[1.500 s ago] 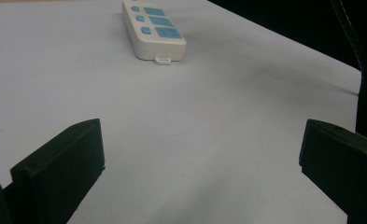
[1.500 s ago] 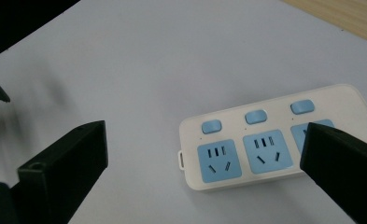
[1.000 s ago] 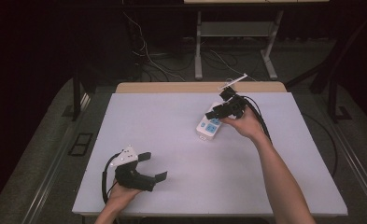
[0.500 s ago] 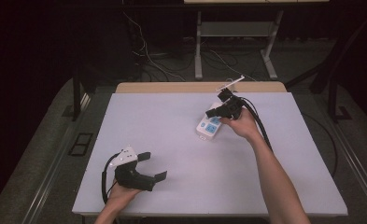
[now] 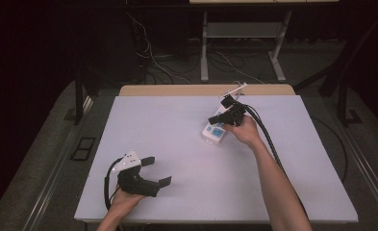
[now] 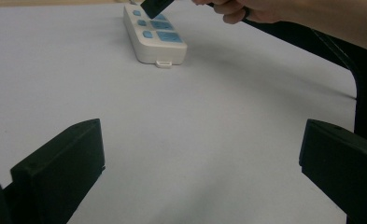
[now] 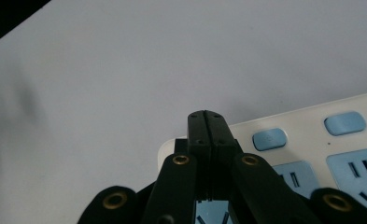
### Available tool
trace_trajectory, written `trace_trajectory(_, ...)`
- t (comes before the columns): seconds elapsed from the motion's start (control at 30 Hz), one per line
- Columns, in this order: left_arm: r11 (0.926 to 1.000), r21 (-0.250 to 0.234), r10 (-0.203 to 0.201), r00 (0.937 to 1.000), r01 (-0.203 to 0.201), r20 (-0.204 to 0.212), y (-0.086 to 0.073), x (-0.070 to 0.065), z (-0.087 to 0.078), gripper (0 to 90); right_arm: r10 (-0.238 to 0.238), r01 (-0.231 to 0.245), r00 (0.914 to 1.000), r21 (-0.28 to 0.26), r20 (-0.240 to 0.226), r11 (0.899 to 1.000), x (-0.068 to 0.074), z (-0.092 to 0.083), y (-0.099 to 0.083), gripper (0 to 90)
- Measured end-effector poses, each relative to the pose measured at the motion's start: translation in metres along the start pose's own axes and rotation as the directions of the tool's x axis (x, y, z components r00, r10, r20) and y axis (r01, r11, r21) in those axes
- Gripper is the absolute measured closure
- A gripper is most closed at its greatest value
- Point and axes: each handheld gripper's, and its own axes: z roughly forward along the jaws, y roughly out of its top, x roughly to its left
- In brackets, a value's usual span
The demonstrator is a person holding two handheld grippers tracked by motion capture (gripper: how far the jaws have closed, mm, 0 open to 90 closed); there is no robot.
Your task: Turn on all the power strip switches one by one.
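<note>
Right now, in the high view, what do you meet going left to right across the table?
Open black left gripper → bare pale grey table → white power strip with blue sockets → closed black right gripper, over the strip.

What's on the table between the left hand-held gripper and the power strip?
Nothing: in the left gripper view, bare white table runs from the open left hand-held gripper to the power strip. The high view agrees.

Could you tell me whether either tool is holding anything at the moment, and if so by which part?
Nothing is held. The right tool is shut, empty, above the power strip; the left tool stands open.
</note>
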Motion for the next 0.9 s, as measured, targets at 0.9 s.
trace_trajectory(0.9,1.0000,0.002,-0.004,1.0000,0.004,0.008,0.000,0.000,0.001,0.0,-0.018,0.018,0.9998,0.022,-0.012,1.000,-0.001,0.015,-0.008,89.7)
